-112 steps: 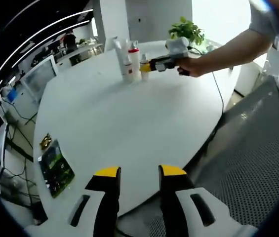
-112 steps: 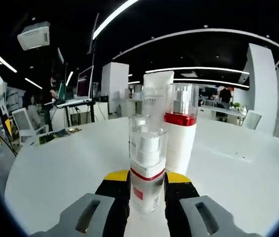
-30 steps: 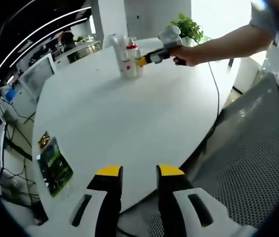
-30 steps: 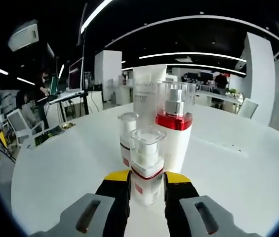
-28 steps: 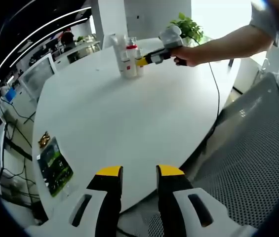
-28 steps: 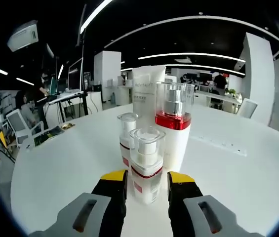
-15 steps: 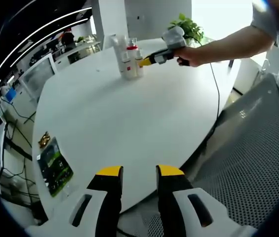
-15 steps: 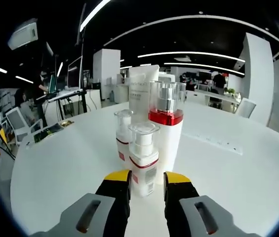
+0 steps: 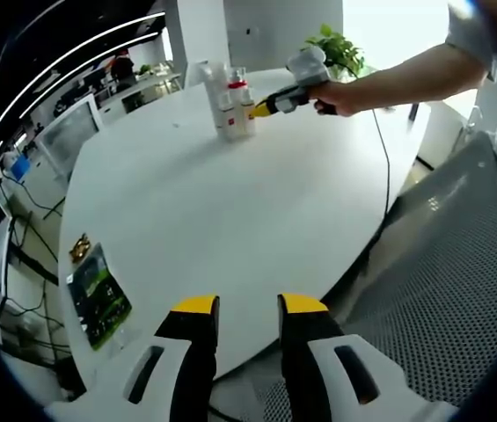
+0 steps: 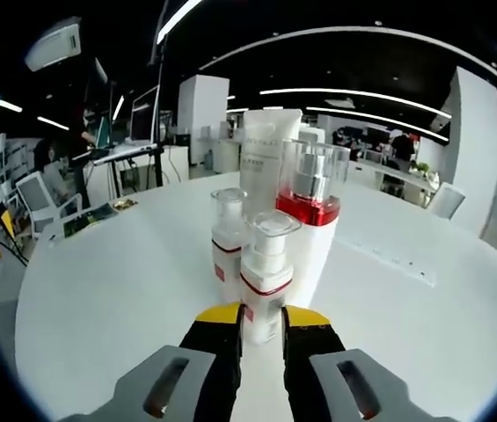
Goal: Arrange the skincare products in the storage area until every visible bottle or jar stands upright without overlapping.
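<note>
Bottles [image 9: 228,98] clustered upright far ahead of the left claw [image 9: 250,308], at the far side of a round white table [image 9: 230,211]. Left claw low over the near table edge, jaws parallel and apart, nothing between them. Just ahead and to its left, a green card [image 9: 100,297] flat near the table edge. Off to its right, grey mesh flooring [image 9: 442,290]. Beyond the bottles, a potted plant [image 9: 332,51].

Seen from the left gripper view, reaching in from the upper right: a bare forearm stretched nearly straight, hand [image 9: 338,91] wrapped round the right claw [image 9: 257,111], yellow tips level with the table and right up against the bottle cluster.

From the right gripper view, right claw [image 10: 263,316] low over the table [image 10: 98,290], jaws drawn narrow. Small pump bottle [image 10: 266,271] with clear cap and red band directly ahead, upright, its base sitting between the two yellow tips. Very close on both sides; cannot tell whether actually pinched or merely flanked. Behind it and slightly left, a second small bottle [image 10: 228,230], upright, just beside the first. Behind and right, a taller white bottle [image 10: 311,224] with red collar and clear cap, upright, close against the small one. Farthest from the claw, a white tube [image 10: 268,158] standing on its cap, partly hidden by the others.
</note>
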